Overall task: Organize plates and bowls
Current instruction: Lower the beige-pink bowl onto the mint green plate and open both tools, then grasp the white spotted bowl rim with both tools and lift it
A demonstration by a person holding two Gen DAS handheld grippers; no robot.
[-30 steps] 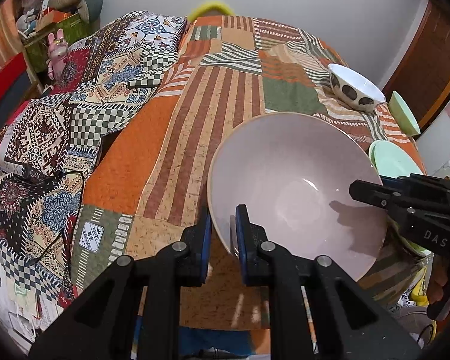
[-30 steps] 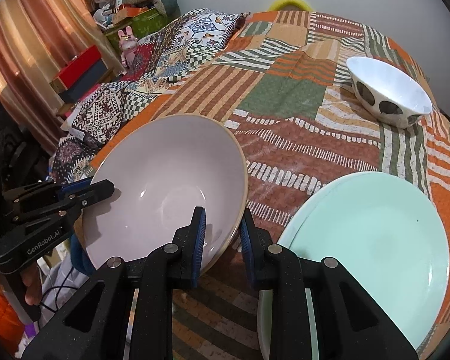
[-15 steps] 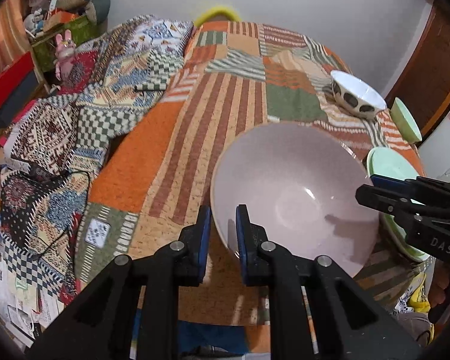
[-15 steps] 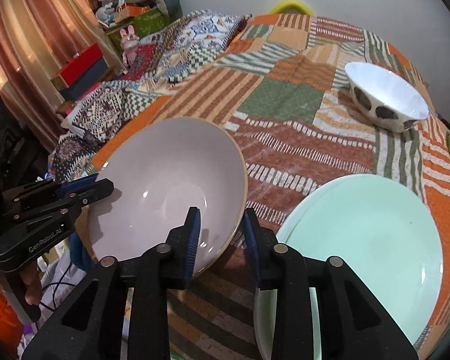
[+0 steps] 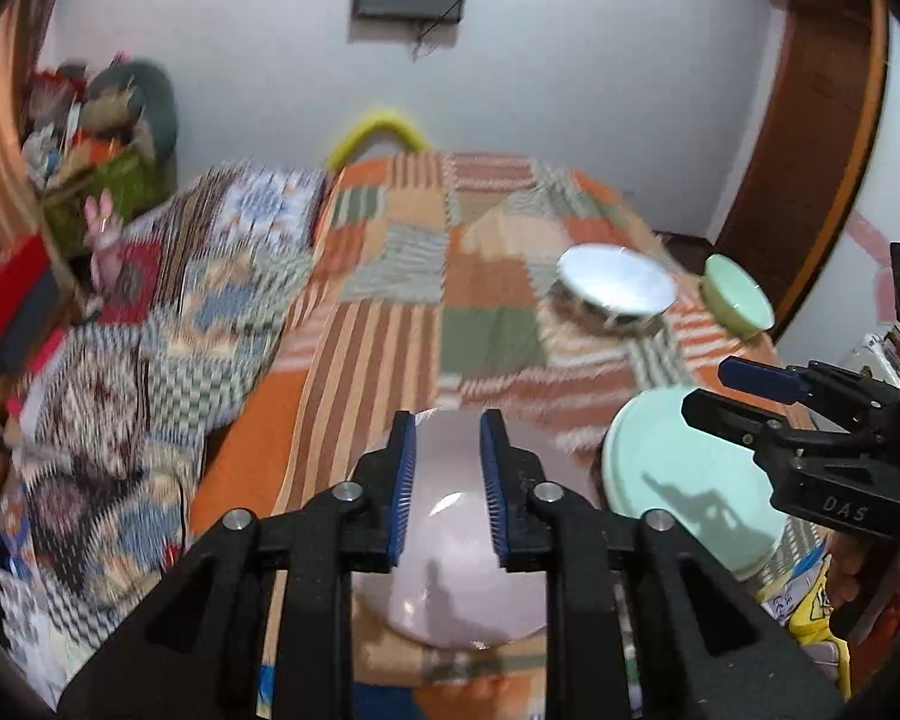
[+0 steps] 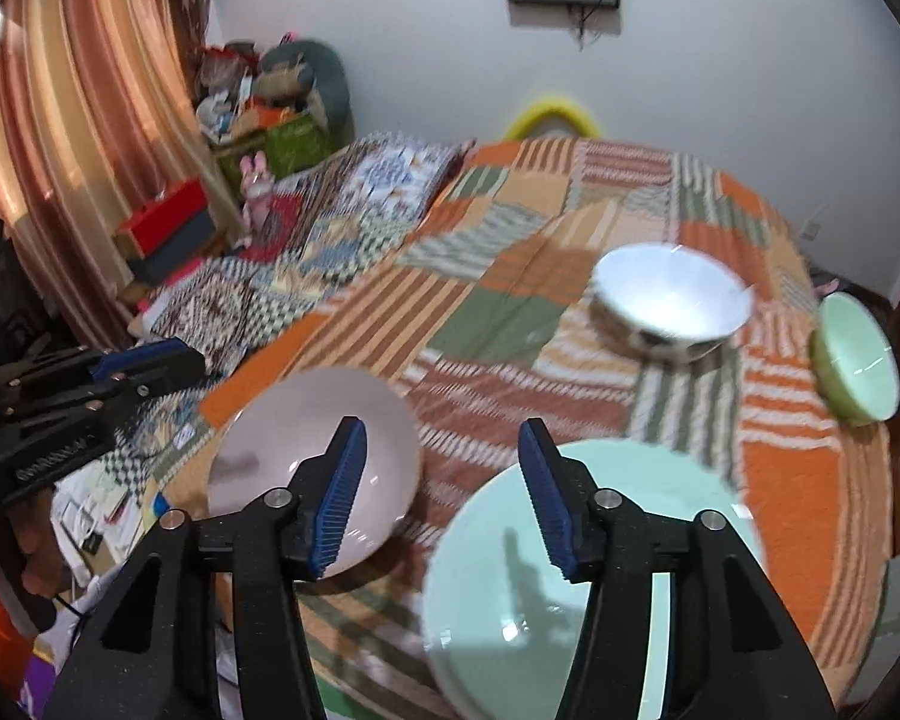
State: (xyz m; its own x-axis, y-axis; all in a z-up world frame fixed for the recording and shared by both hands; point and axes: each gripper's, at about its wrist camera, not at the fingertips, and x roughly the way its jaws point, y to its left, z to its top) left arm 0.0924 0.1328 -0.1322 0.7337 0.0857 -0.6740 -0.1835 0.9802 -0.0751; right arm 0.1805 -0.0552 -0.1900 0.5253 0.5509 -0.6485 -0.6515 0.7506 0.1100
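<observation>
With the pink bowl set on the bed, both my fingers are opening, empty, so next I judge the spotted bowl needs gathering.

Motion blur smears the spotted bowl and quilt.

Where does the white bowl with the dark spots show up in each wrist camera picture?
Left wrist view: the white spotted bowl sits right of centre, far up the patchwork bedspread, just left of the small green bowl.
Right wrist view: the same bowl sits right of centre, above the pale green plate.
Shared landmark: the small green bowl, immediately to its right in both.
</observation>
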